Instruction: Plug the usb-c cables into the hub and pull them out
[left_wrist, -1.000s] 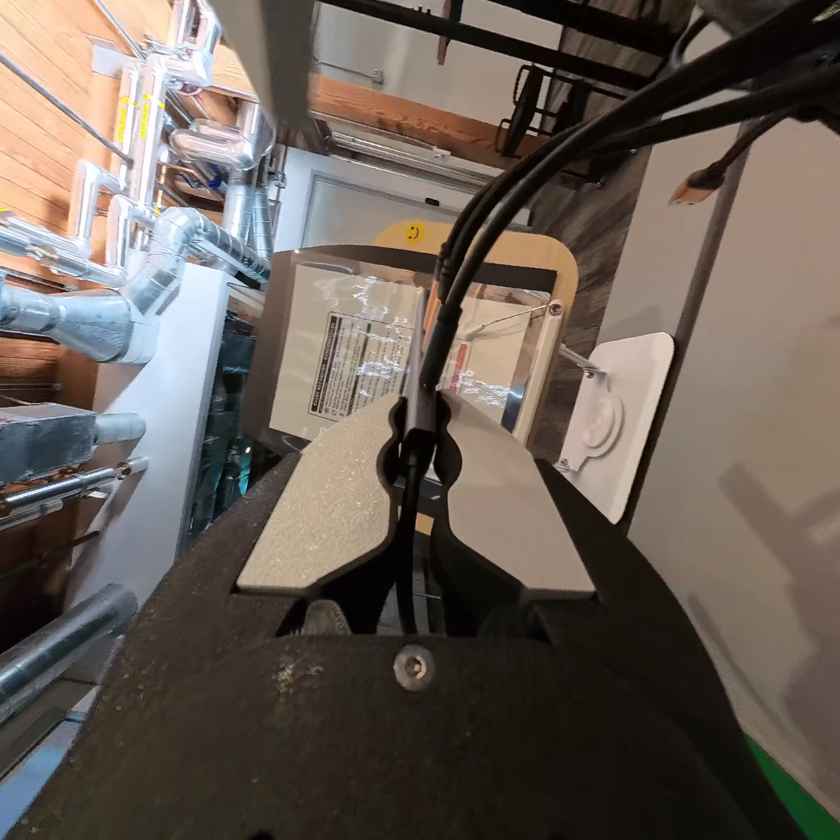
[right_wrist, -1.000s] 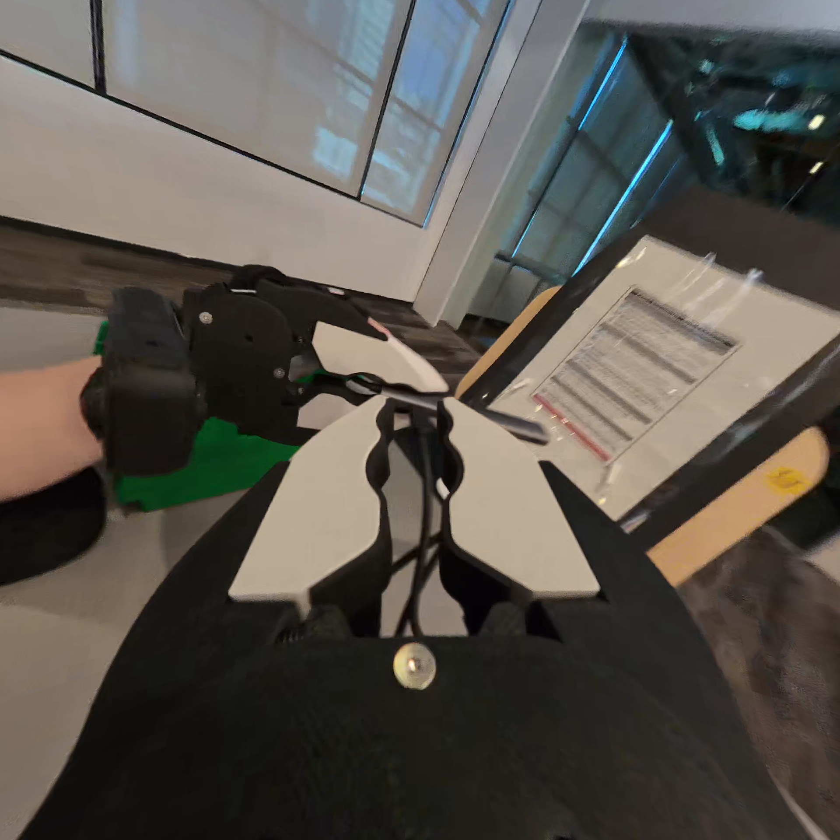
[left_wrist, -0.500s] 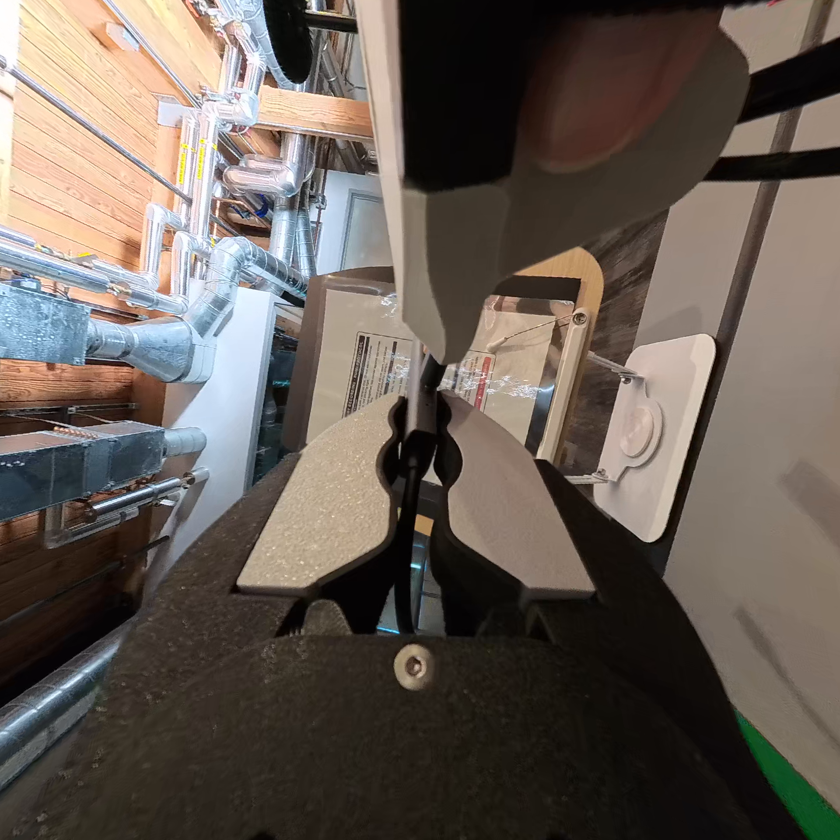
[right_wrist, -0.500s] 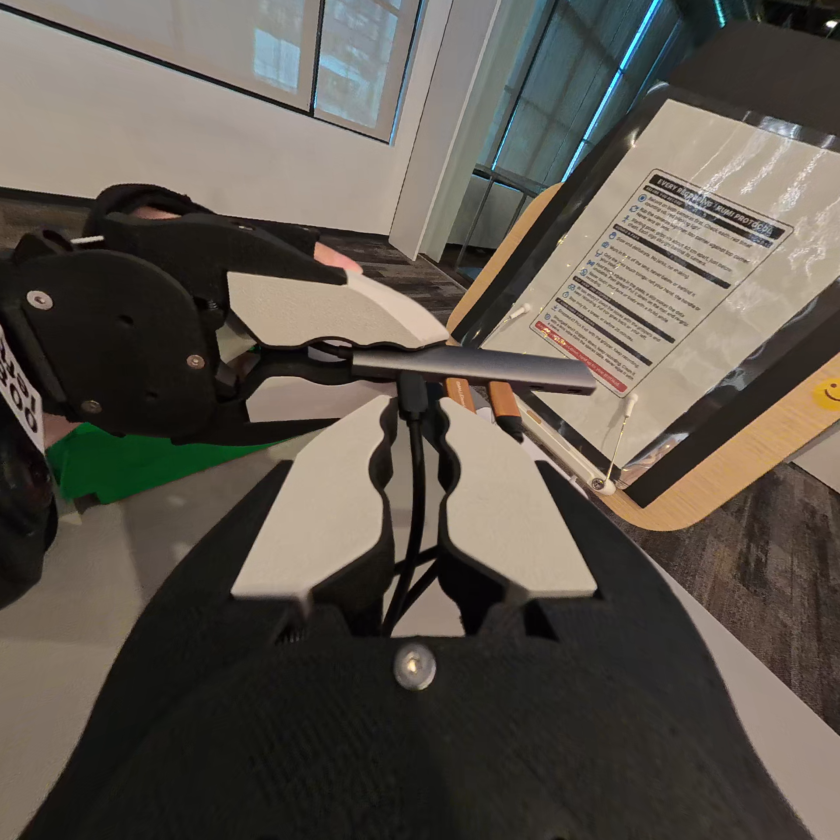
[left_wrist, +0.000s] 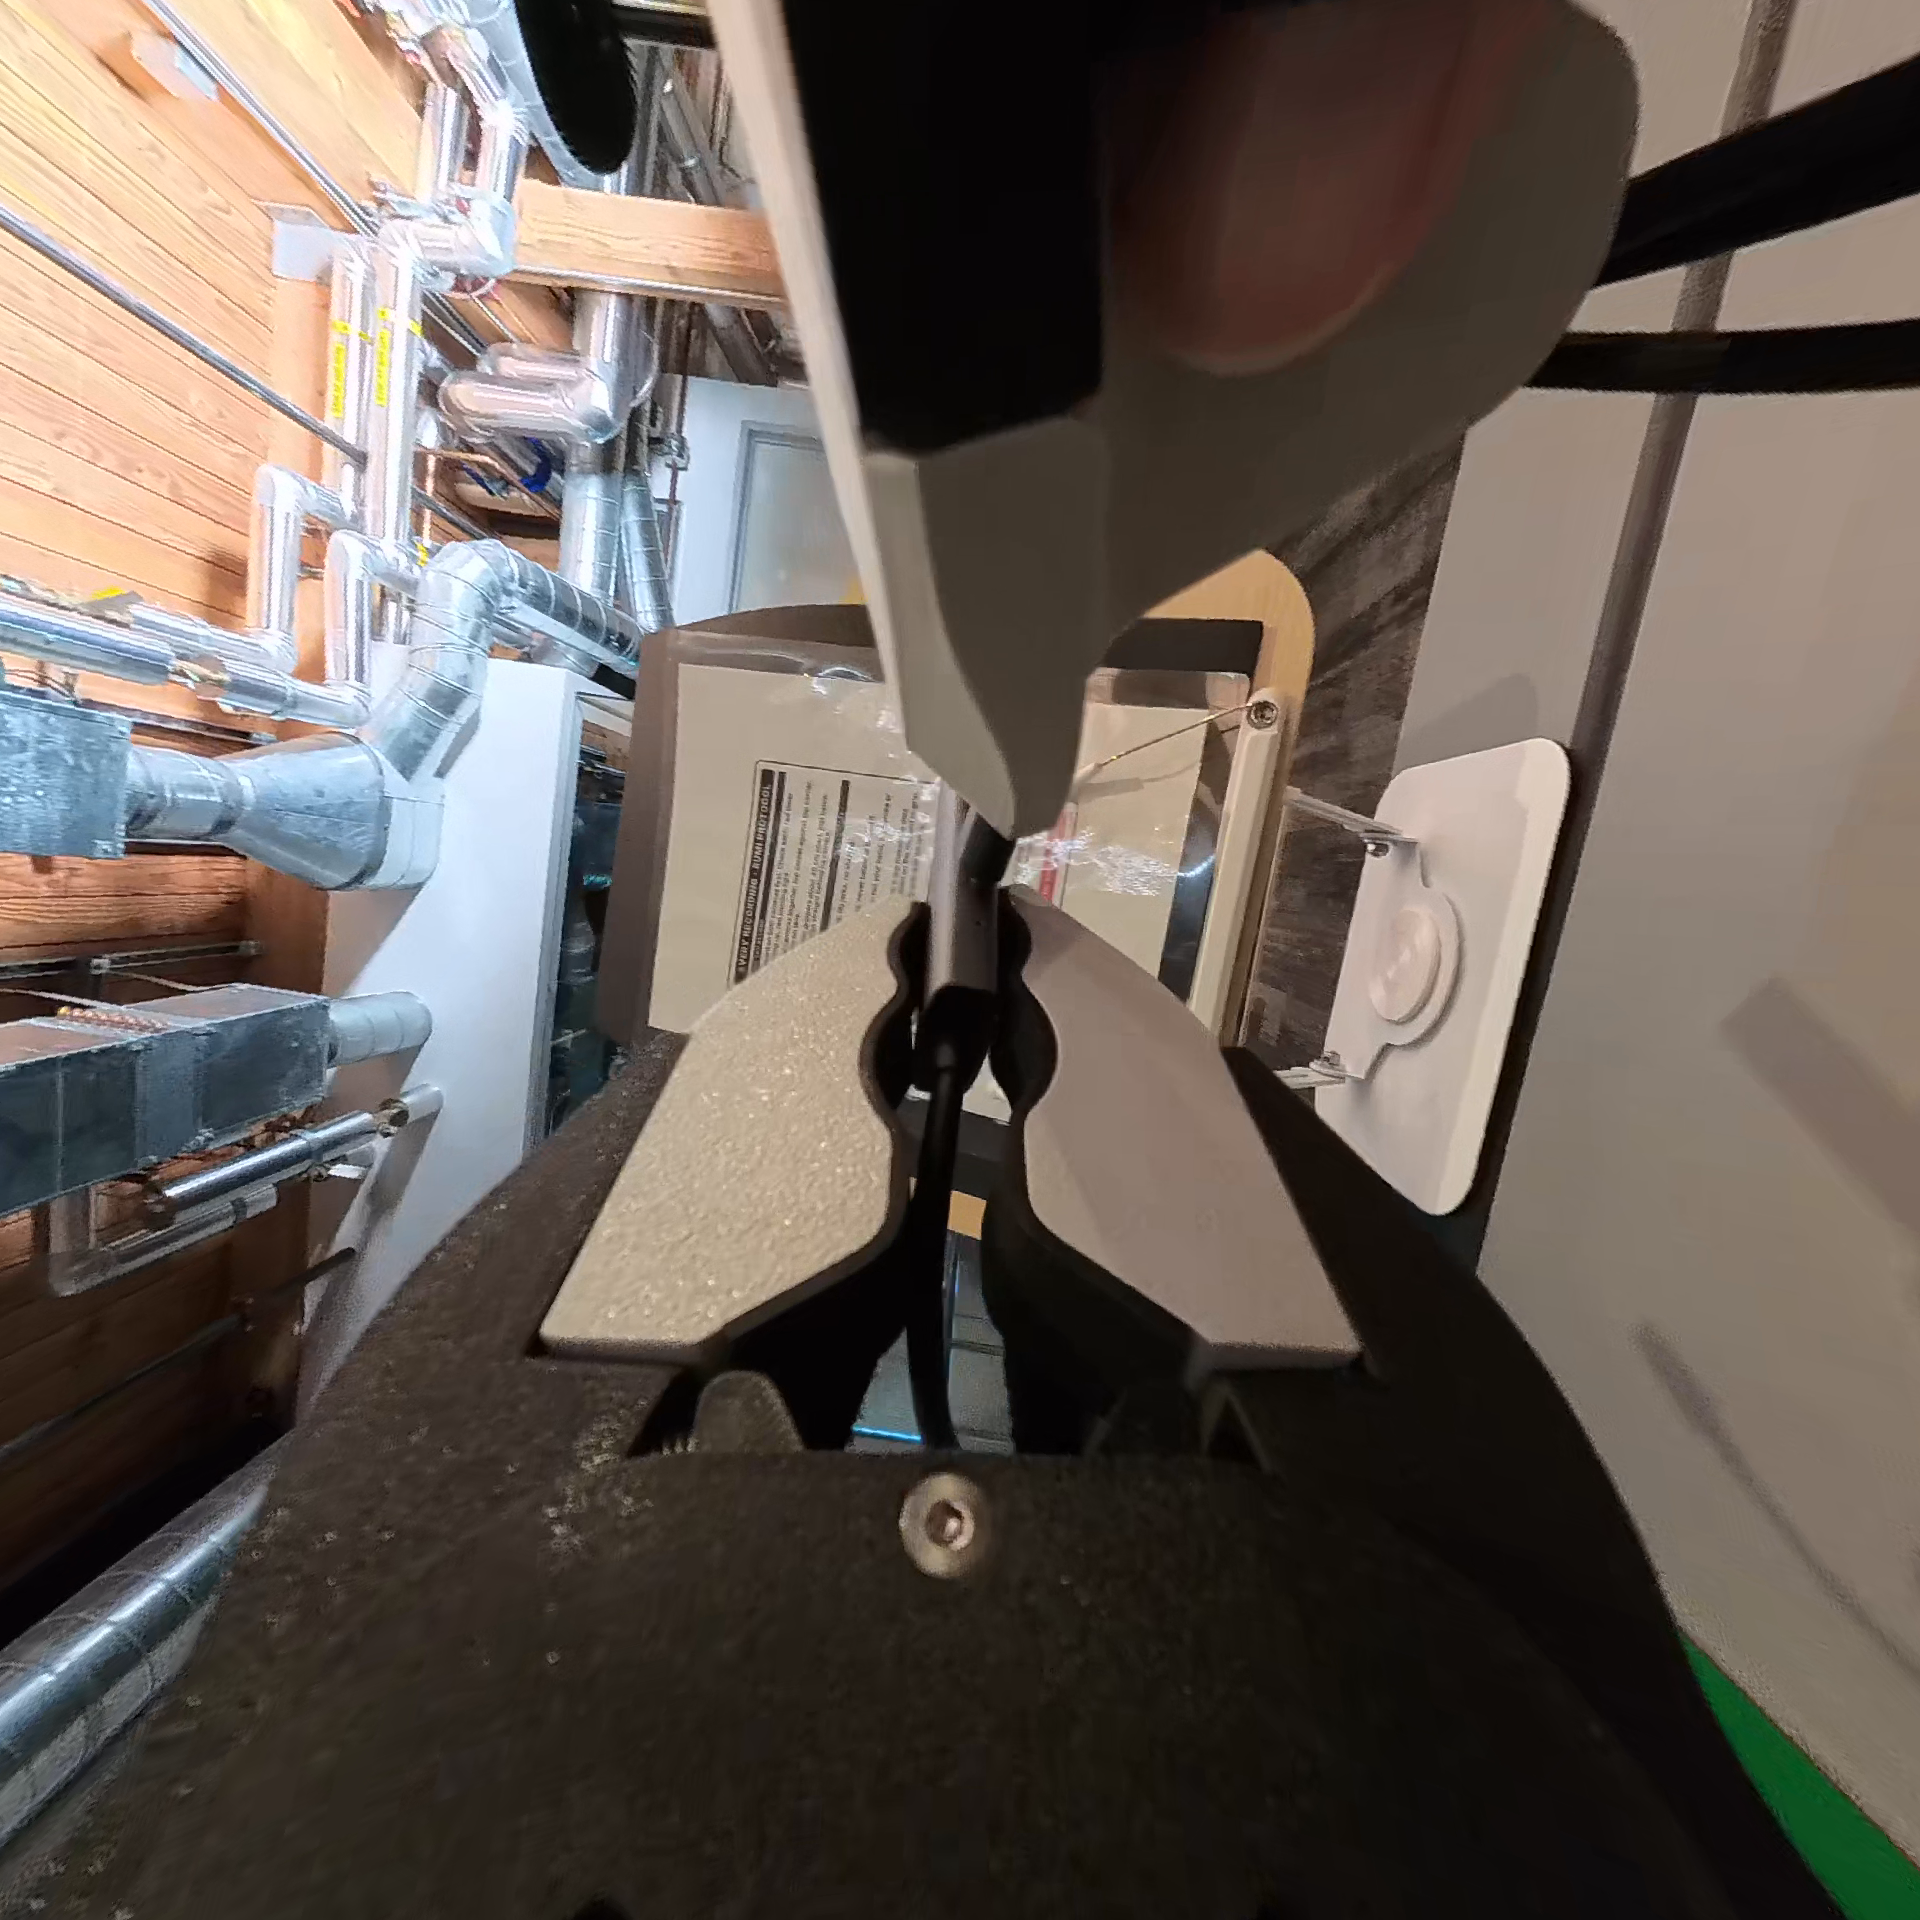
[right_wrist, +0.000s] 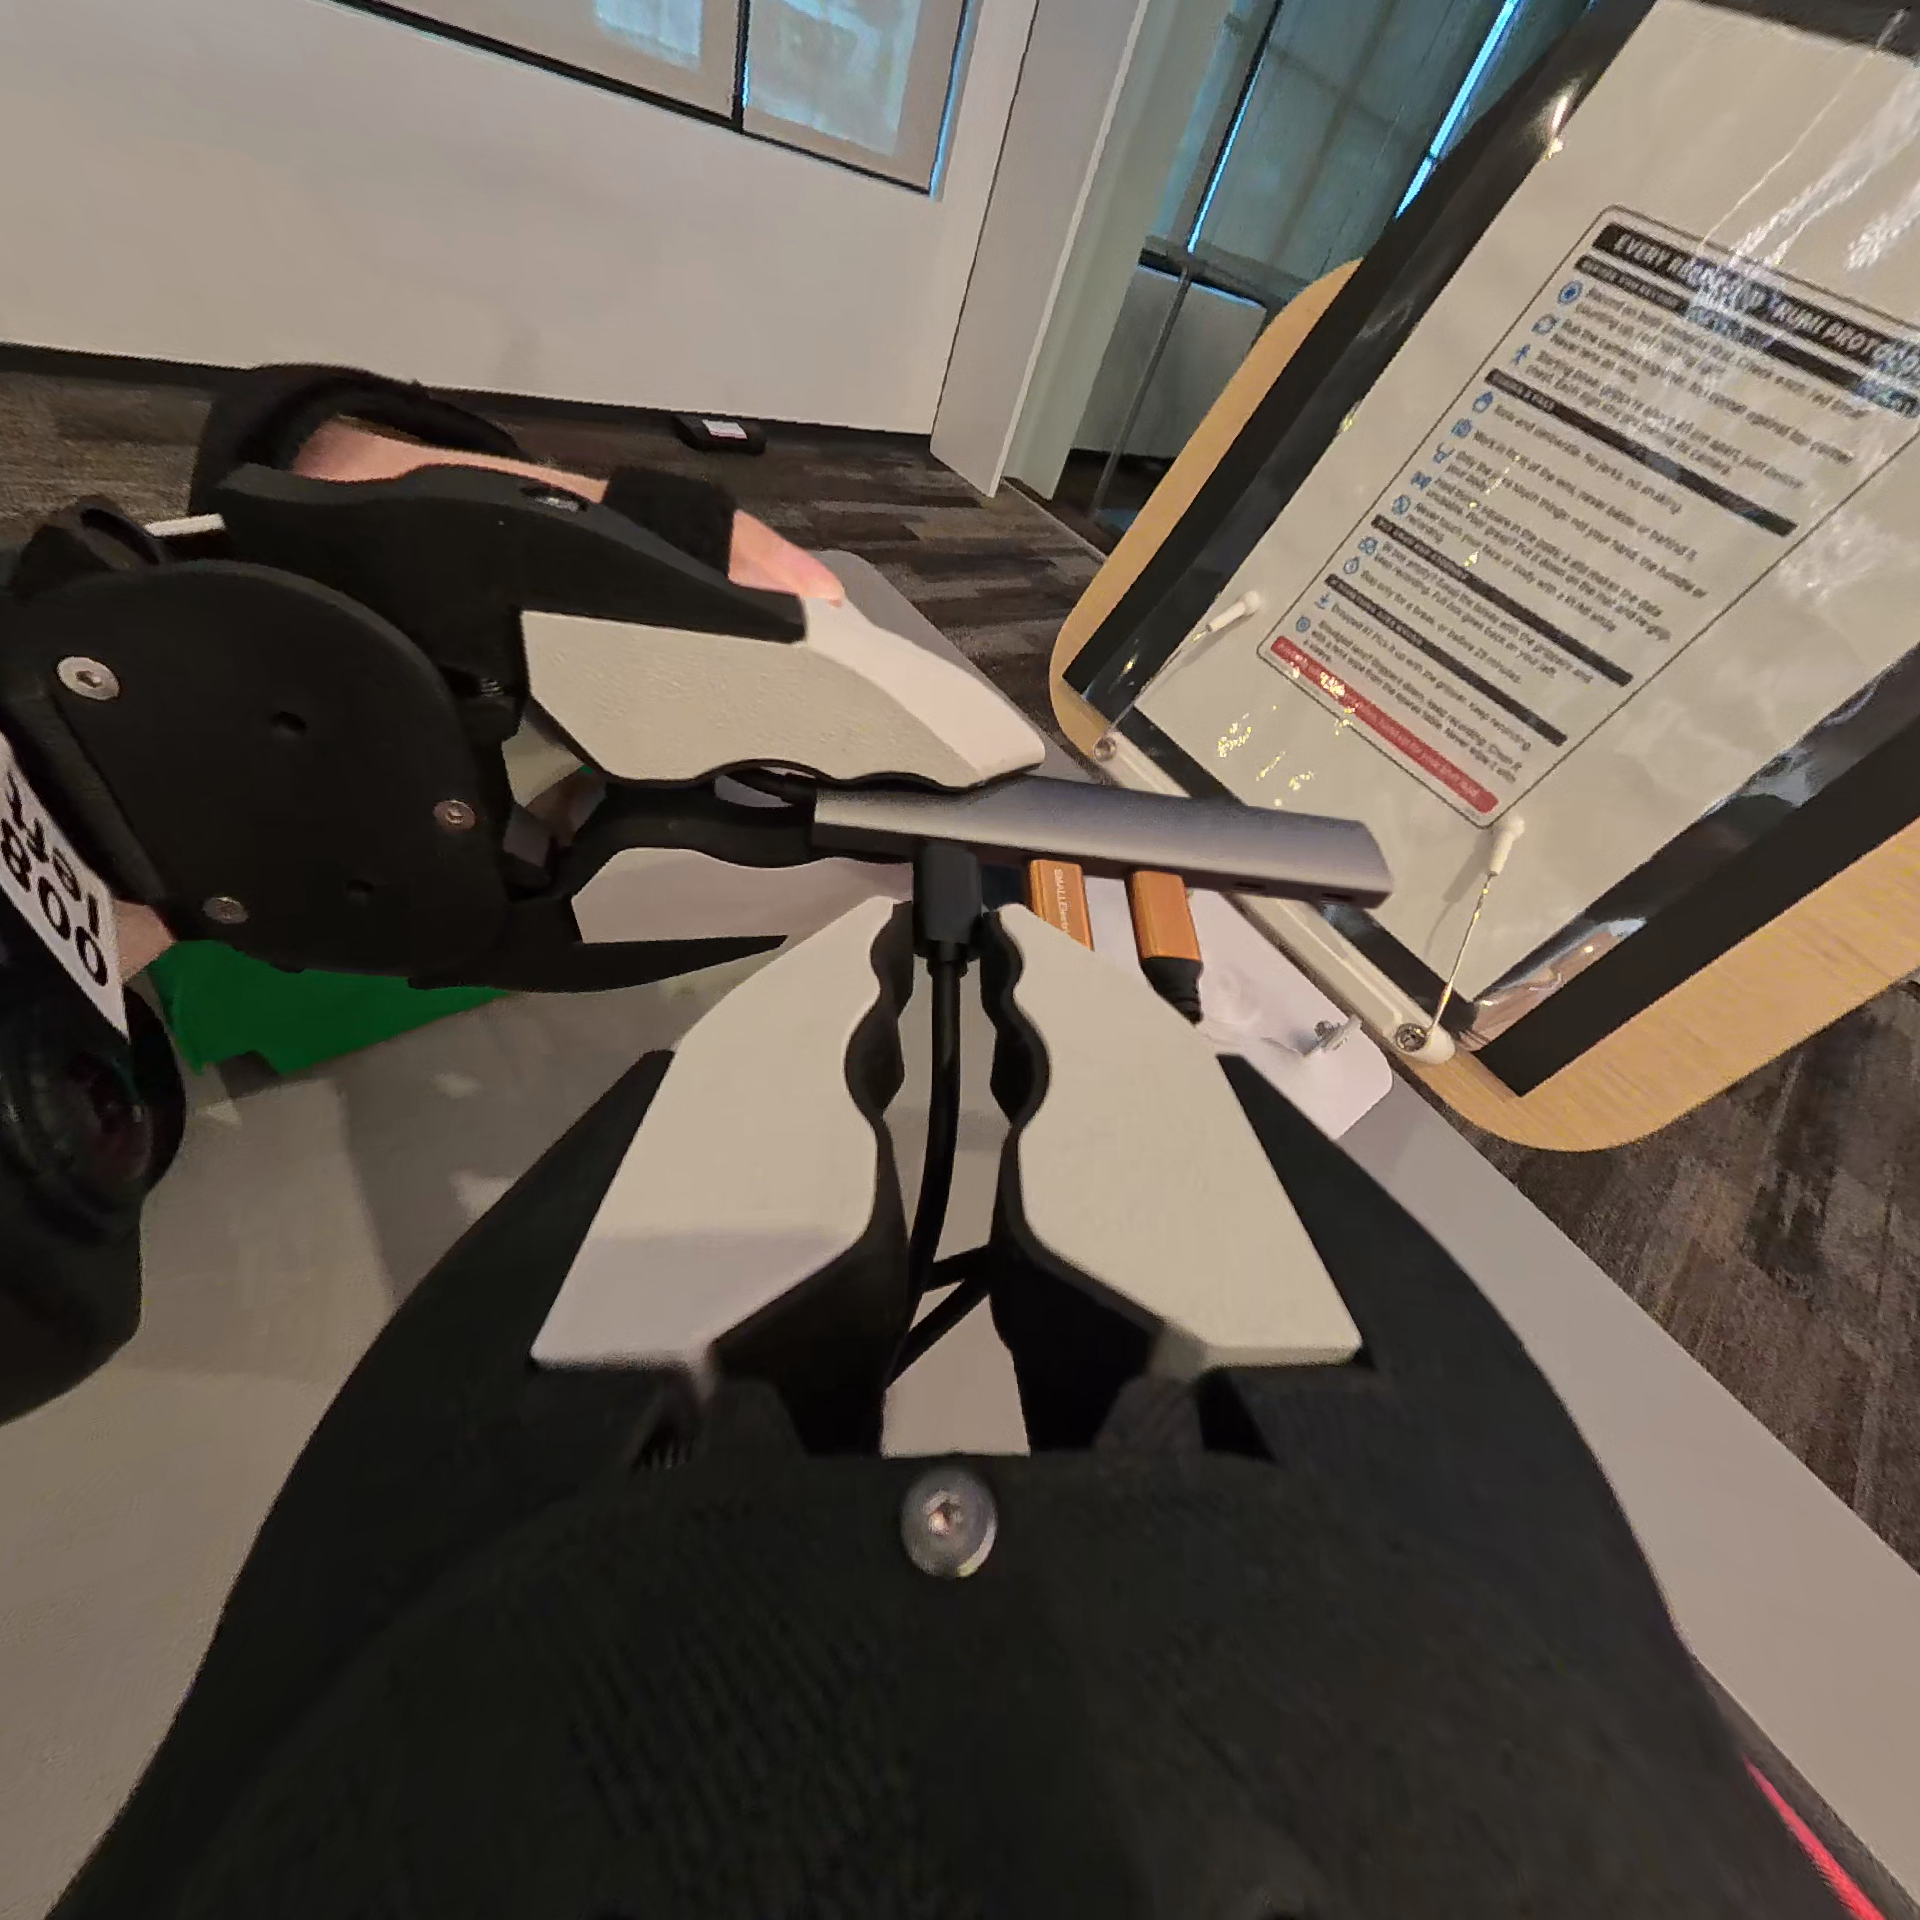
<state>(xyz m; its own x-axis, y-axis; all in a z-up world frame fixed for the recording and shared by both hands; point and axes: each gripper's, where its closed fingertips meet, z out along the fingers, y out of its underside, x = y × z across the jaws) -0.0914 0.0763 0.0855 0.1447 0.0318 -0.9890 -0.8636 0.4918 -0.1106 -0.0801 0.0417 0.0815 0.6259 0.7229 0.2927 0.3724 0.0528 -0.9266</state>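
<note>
A slim grey usb-c hub (right_wrist: 1101, 836) is held in the air over the grey table (right_wrist: 312, 1195). My left gripper (right_wrist: 894, 800) is shut on the hub's left end; in the left wrist view (left_wrist: 961, 925) the hub shows edge-on between its fingertips. My right gripper (right_wrist: 951, 920) is shut on a black usb-c plug (right_wrist: 945, 883) that sits in the hub's side. Two orange-sleeved plugs (right_wrist: 1164, 920) sit in the ports beside it. One finger (left_wrist: 987, 623) of the right gripper reaches down into the left wrist view.
A framed instruction sheet (right_wrist: 1558, 520) on a wooden board stands at the table's far right edge. A white pad (right_wrist: 1299, 1060) lies below the hub. A green block (right_wrist: 291, 1018) lies behind the left gripper. Carpet floor (right_wrist: 1766, 1195) lies beyond the right edge. About 4 centimeters separates my left fingertips from my right.
My right gripper has brought the black plug up to the hub and into its side. The left gripper has kept its hold on the hub and tilted a little.
</note>
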